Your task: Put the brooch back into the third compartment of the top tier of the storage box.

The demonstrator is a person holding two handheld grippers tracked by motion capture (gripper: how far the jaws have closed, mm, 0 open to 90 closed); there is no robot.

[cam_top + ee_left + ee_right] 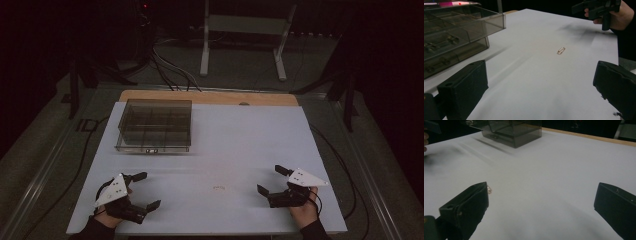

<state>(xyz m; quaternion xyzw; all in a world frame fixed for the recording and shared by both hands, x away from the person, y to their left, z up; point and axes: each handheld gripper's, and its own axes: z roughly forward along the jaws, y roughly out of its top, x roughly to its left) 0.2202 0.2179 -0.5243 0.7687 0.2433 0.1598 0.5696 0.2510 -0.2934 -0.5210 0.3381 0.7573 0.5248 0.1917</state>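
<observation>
A small gold-coloured pin-like piece [218, 188] lies on the white table sheet [240, 145] between my two grippers; it also shows in the left gripper view [561, 50] and peeks past a jaw in the right gripper view [489, 189]. My left gripper [147, 190] rests near the front left edge, open and empty. My right gripper [271, 180] sits at the front right, open wide, nothing between its jaws. A smoky clear compartment box [155, 125] stands at the back left, and its small contents are hard to make out.
The wooden table edge [210, 96] runs behind the white sheet. Cables [170, 70] and a white stand [245, 30] lie on the dark floor beyond. In the left gripper view the other hand with its gripper [599, 10] is at the top right.
</observation>
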